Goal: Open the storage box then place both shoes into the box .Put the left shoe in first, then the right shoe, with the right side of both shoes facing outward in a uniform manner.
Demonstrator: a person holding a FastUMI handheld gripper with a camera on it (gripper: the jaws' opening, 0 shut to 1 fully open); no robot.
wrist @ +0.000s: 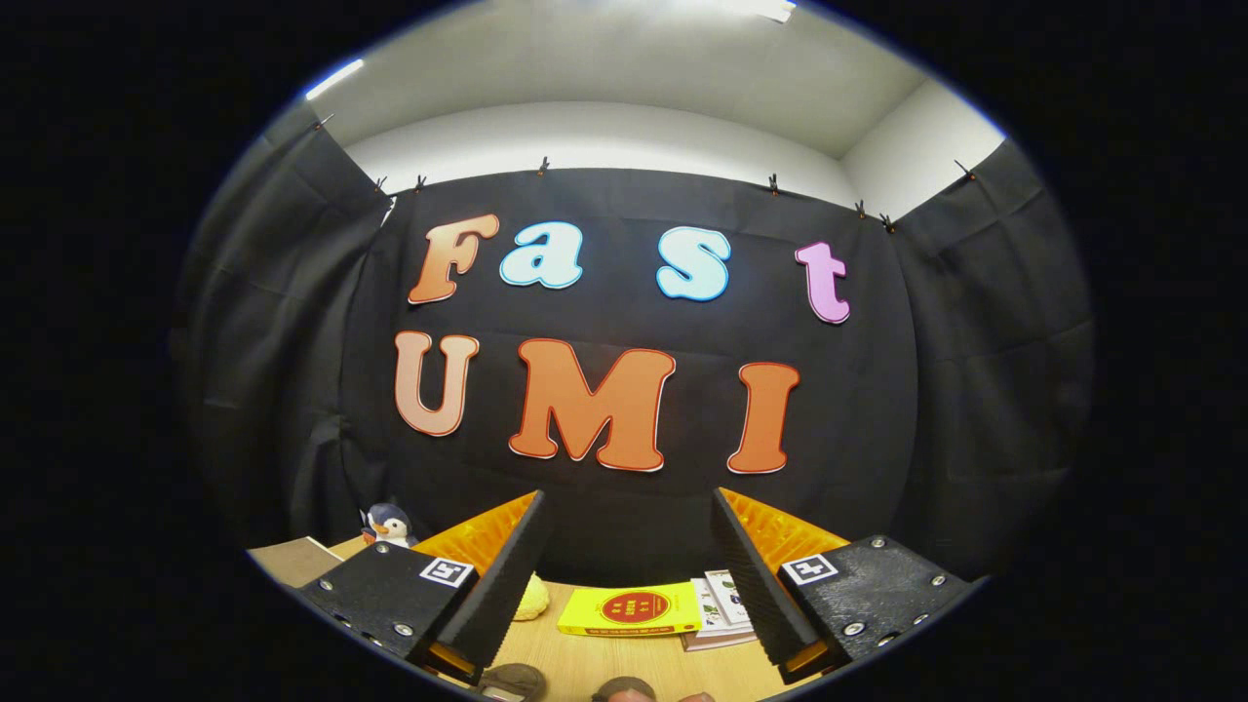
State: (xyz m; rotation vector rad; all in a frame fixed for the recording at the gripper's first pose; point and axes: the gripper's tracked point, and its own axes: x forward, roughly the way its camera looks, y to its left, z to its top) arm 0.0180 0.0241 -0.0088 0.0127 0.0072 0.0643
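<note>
My gripper (627, 495) is held high above the wooden table (585, 658) and faces the booth's back wall. Its two fingers (507, 575) stand wide apart and open, with nothing between them. Down between the finger bases, at the table's near edge, two dark rounded shapes (512, 680) (624, 689) peek in. Too little of them shows to tell what they are.
A yellow book (631, 610) lies flat on the table between the fingers, with a white booklet (723, 603) to its right. A pale yellow soft thing (531, 597) sits beside the left finger. A penguin plush (388, 526) and a brown board (292, 561) stand at the far left.
</note>
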